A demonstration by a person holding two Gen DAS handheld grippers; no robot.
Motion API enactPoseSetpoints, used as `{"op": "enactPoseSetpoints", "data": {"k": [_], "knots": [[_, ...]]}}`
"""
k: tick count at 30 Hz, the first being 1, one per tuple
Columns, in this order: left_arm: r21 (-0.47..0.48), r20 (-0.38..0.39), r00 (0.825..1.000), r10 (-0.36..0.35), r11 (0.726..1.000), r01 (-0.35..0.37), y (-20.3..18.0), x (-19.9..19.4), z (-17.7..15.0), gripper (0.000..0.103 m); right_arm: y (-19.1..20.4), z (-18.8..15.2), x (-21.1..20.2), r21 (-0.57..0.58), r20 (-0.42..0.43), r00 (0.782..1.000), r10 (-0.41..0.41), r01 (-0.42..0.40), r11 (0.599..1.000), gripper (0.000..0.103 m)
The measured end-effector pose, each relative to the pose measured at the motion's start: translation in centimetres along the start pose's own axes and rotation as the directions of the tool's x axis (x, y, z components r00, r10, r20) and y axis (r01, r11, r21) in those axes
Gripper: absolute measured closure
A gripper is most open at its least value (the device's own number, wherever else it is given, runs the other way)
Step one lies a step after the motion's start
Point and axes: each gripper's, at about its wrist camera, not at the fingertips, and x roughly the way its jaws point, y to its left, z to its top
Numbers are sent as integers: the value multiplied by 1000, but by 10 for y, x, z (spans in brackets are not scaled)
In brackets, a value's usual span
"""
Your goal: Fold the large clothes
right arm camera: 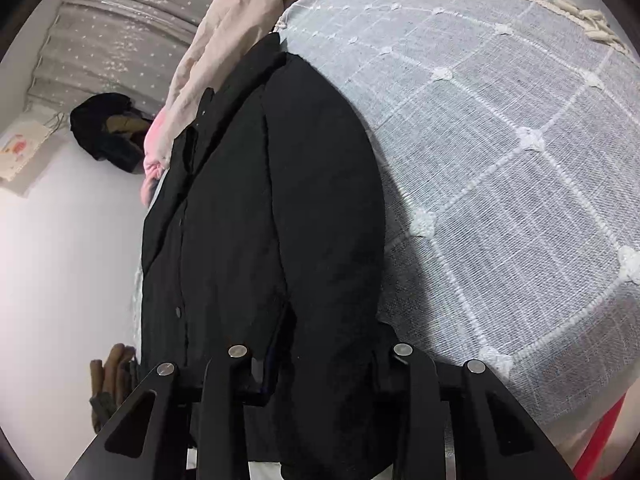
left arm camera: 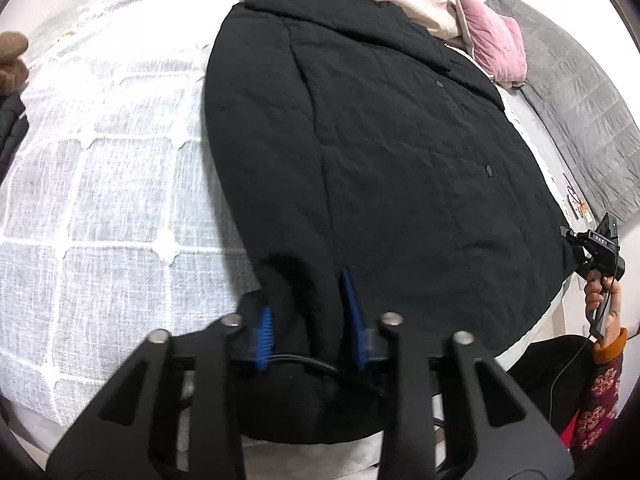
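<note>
A black quilted coat lies spread on the bed's white checked cover, stretching ahead of the left hand-held gripper and the right hand-held gripper, each pinching a fold of its near hem.

A home bedroom: bed with white coverlet, pink pillow, grey curtain.

Both views evenly lit, soft indoor light, no hard glare; heavy fisheye bending w/ dark vignette at corners. Black coat underexposed, quilting barely readable. Near fingers soft/out of focus; faint shadow on bedspread beside coat edge in right view.
</note>
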Motion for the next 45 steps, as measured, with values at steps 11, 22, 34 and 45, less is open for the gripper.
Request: {"op": "enactPoseSetpoints", "data": {"k": [11, 22, 34, 45], "knots": [[4, 184, 979, -82, 997, 83, -10, -38, 9, 86, 31, -5, -16, -106, 113, 992, 62, -50, 993, 88], [43, 389, 903, -185, 982, 182, -41, -128, 24, 91, 48, -2, -70, -130, 263, 895, 361, -338, 932, 94], [222, 507, 769, -390, 921, 321, -71, -234, -4, 92, 47, -32, -175, -249, 366, 784, 502, -437, 864, 94], [-14, 554, 766, -326, 916, 400, -18, -189, 50, 92, 89, 21, -166, -223, 430, 748, 506, -455, 862, 94]]}}
